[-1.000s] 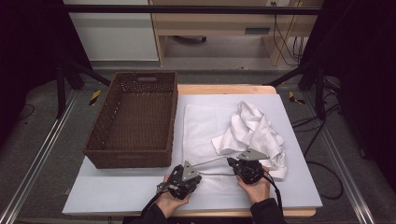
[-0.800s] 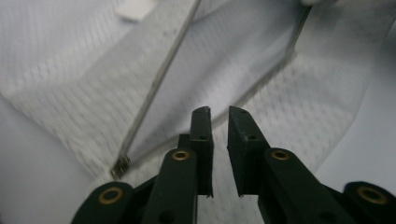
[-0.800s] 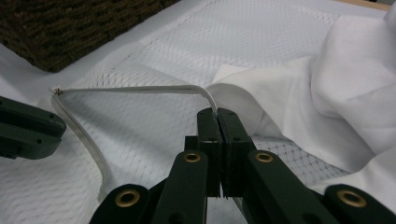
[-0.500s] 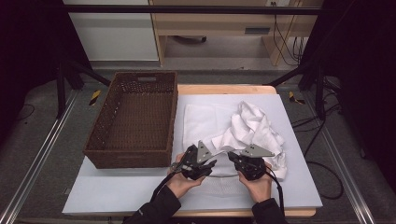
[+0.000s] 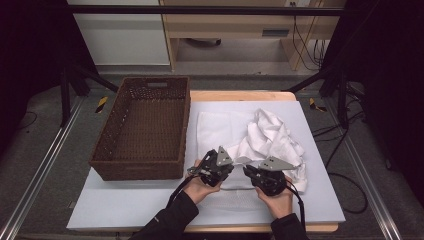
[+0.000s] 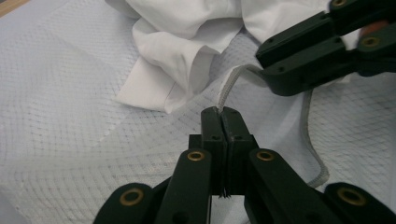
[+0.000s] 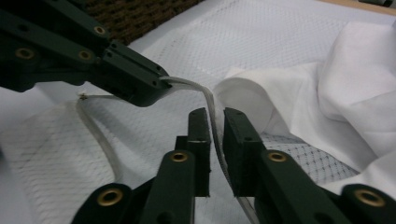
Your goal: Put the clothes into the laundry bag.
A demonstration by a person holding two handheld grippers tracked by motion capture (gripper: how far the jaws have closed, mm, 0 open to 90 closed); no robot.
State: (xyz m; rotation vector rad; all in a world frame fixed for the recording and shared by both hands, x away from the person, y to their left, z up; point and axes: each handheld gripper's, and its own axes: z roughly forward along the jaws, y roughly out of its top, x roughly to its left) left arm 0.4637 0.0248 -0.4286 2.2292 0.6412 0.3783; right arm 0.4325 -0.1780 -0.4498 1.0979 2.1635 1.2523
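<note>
Near the table's front edge, on the white mesh laundry bag (image 5: 220,127), the left gripper (image 6: 219,116) is clamped tight on the bag's drawstring (image 6: 229,86). Just to its right, the right gripper (image 7: 215,121) has just been opening, jaws slightly parted, drawstring running loose between them. White garment (image 5: 272,137) lies crumpled just beyond, wicker basket (image 5: 145,125) at left.

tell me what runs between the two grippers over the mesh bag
A short stretch of the mesh bag's white edge band spans from the shut left gripper to the right gripper, whose jaws have just been opening around it; the right gripper view shows it.
</note>
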